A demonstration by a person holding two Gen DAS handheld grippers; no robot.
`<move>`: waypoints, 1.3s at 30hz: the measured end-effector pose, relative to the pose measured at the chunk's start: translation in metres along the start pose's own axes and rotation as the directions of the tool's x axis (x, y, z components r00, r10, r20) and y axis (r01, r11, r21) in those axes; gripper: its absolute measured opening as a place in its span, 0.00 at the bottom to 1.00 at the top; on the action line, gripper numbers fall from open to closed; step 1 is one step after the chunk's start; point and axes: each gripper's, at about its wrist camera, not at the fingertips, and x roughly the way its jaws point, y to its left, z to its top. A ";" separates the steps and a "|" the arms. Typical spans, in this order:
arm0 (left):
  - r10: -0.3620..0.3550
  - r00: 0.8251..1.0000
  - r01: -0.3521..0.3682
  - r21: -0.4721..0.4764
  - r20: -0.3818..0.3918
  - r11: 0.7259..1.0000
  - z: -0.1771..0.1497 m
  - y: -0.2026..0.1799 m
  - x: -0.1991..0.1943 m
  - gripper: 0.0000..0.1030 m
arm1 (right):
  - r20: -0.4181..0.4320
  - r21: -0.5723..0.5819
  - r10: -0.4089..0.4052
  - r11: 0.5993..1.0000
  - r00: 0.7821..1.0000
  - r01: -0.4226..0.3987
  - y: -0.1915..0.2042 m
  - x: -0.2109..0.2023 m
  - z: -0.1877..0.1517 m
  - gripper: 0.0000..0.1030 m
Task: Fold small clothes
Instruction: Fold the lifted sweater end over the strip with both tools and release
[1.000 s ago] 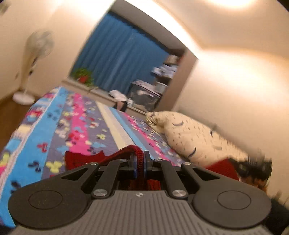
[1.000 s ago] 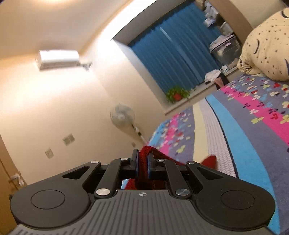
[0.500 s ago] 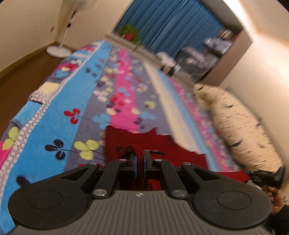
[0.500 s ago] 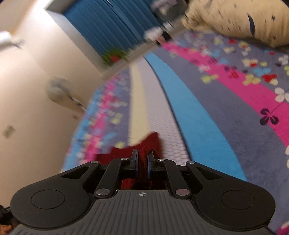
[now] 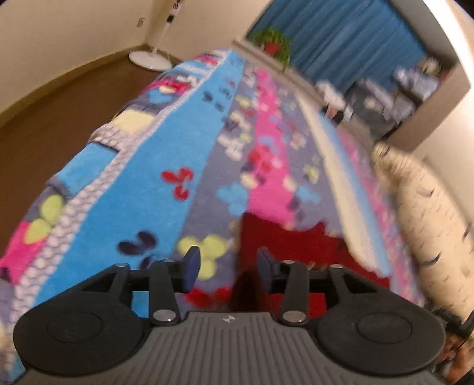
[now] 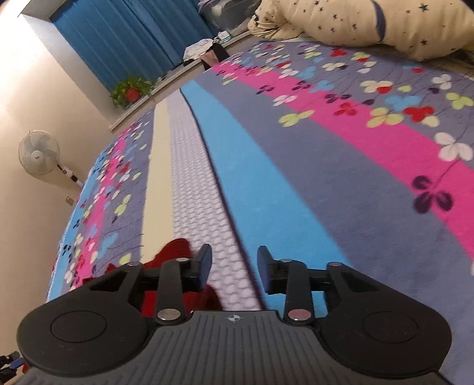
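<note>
Red knitted garment (image 5: 296, 251) spread flat on the patterned bedspread (image 5: 166, 154), lying just ahead of and under the left gripper (image 5: 226, 265); seen from the right wrist only as a red edge (image 6: 174, 254) poking out beside the inner finger of the right gripper (image 6: 234, 263). Both tongs released, fingers spread wide, nothing between them, cloth no longer pinched on either side. Far edge of the garment ragged and uneven against the pink stripe, one corner jutting; left view blurred, so exact lie of the folds hard to tell. Judged as laid out for folding, no fold yet visible. Risks from here: a pinch taken too deep, catching the fuzzy bedspread together with the knit and dragging both; a grip on one layer only, leaving the fold lopsided; loose knit stretching or snagging on a finger pad (image 5: 191, 266). Further out, a cream star-printed pillow (image 6: 370, 23) along the wall side, blue curtains (image 6: 118, 38), a potted plant (image 6: 131, 90) on the sill, a standing fan (image 6: 38, 152) by the far wall.
</note>
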 end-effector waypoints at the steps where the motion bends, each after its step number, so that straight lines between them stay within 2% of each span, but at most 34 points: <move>1: 0.029 0.998 -0.027 0.041 -0.048 0.999 -0.004 -0.002 0.006 0.54 | -0.033 -0.023 -0.016 1.000 0.999 0.015 -0.005 0.003 -0.002 0.40; 3: 0.080 0.987 -0.059 0.150 -0.136 0.987 -0.015 -0.011 0.022 0.57 | -0.120 -0.074 -0.028 0.997 0.992 0.020 -0.010 0.013 -0.009 0.44; 5: 0.115 0.981 -0.075 0.240 -0.155 0.968 -0.020 -0.022 0.033 0.60 | -0.204 -0.147 -0.042 0.989 0.978 0.012 -0.007 0.024 -0.019 0.45; 8: 0.086 0.983 -0.042 0.266 -0.159 0.963 -0.018 -0.031 0.042 0.65 | -0.281 -0.258 -0.025 0.965 0.959 -0.050 0.011 0.039 -0.033 0.45; 10: 0.065 0.985 -0.020 0.273 -0.158 0.962 -0.017 -0.038 0.049 0.66 | -0.284 -0.302 0.005 0.949 0.959 -0.094 0.025 0.047 -0.038 0.47; 13: 0.063 0.988 -0.019 0.295 -0.138 0.955 -0.016 -0.050 0.061 0.66 | -0.276 -0.297 0.044 0.946 0.960 -0.129 0.038 0.058 -0.037 0.49; 17: 0.049 0.994 -0.020 0.276 -0.098 0.961 -0.005 -0.056 0.079 0.66 | -0.223 -0.254 0.077 0.958 0.972 -0.134 0.053 0.072 -0.027 0.50; 22: 0.030 0.996 -0.009 0.220 -0.088 0.975 0.003 -0.051 0.096 0.66 | -0.178 -0.206 0.097 0.969 0.979 -0.134 0.061 0.082 -0.017 0.51; 23: 0.024 0.996 -0.005 0.214 -0.088 0.977 0.003 -0.050 0.098 0.64 | -0.176 -0.210 0.093 0.969 0.980 -0.130 0.062 0.084 -0.017 0.51; 27: -0.011 0.994 0.030 0.176 -0.107 0.984 0.005 -0.047 0.110 0.46 | -0.177 -0.210 0.064 0.972 0.982 -0.101 0.067 0.093 -0.018 0.51; 29: -0.004 0.993 0.025 0.182 -0.117 0.983 0.005 -0.047 0.114 0.45 | -0.162 -0.211 0.062 0.973 0.985 -0.096 0.070 0.093 -0.017 0.50; 31: 0.003 0.993 0.020 0.190 -0.120 0.981 0.004 -0.048 0.117 0.45 | -0.147 -0.212 0.054 0.974 0.988 -0.085 0.069 0.093 -0.015 0.42; 32: 0.001 0.993 0.022 0.189 -0.119 0.982 0.005 -0.048 0.117 0.40 | -0.144 -0.205 0.048 0.976 0.988 -0.077 0.068 0.094 -0.014 0.35; 34: -0.003 0.994 0.024 0.188 -0.109 0.982 0.005 -0.048 0.117 0.24 | -0.148 -0.185 0.048 0.980 0.988 -0.075 0.065 0.095 -0.014 0.14; 35: -0.001 0.995 0.020 0.191 -0.100 0.981 0.006 -0.049 0.117 0.14 | -0.145 -0.183 0.049 0.980 0.988 -0.076 0.065 0.095 -0.013 0.13; 37: -0.005 0.998 0.019 0.207 -0.068 0.978 0.008 -0.053 0.111 0.13 | -0.123 -0.202 0.045 0.977 0.991 -0.069 0.069 0.092 -0.013 0.12; 39: -0.015 1.000 0.018 0.222 -0.017 0.975 0.012 -0.057 0.103 0.12 | -0.067 -0.207 0.058 0.976 0.996 -0.071 0.072 0.083 -0.009 0.11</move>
